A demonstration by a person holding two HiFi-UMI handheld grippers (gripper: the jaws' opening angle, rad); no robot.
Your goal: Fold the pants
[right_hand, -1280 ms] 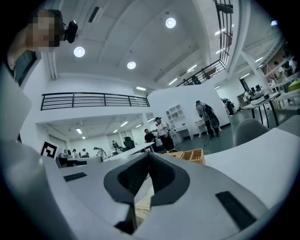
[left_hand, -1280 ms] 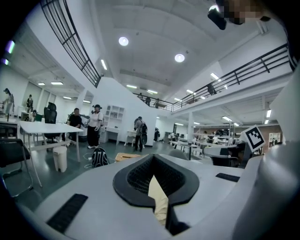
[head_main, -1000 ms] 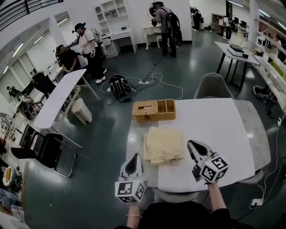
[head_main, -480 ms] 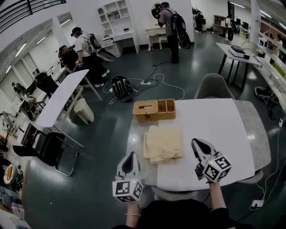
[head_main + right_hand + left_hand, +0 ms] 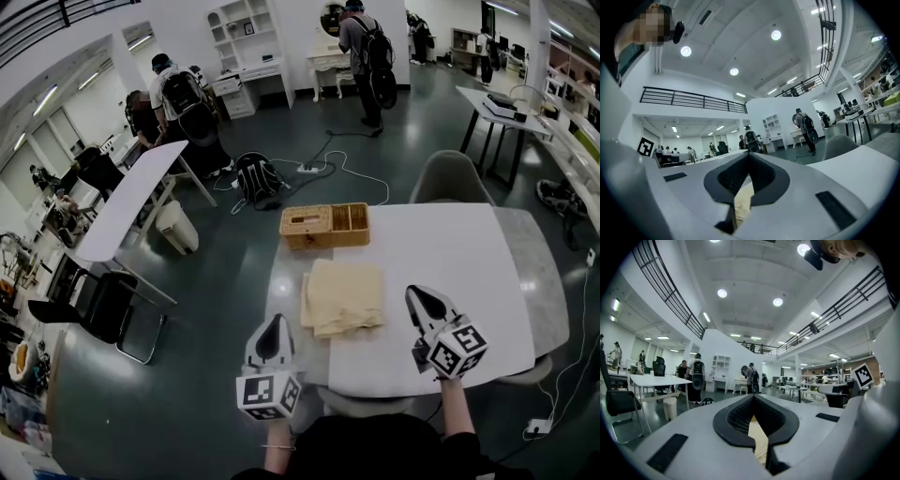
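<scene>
A folded cream pair of pants (image 5: 343, 298) lies flat on the white worktop (image 5: 459, 262), just on the near side of a wicker basket (image 5: 324, 226) at the far edge. My left gripper (image 5: 277, 321) hangs by the worktop's near left edge. My right gripper (image 5: 413, 293) is above the worktop, right of the pants. Both pairs of fingers are closed tip to tip, gripping nothing, clear of the cloth.

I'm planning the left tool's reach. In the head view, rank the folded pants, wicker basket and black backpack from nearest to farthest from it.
From the left tool:
1. The folded pants, on the table just to its right.
2. The wicker basket, at the table's far edge.
3. The black backpack, on the floor beyond the table.
</scene>
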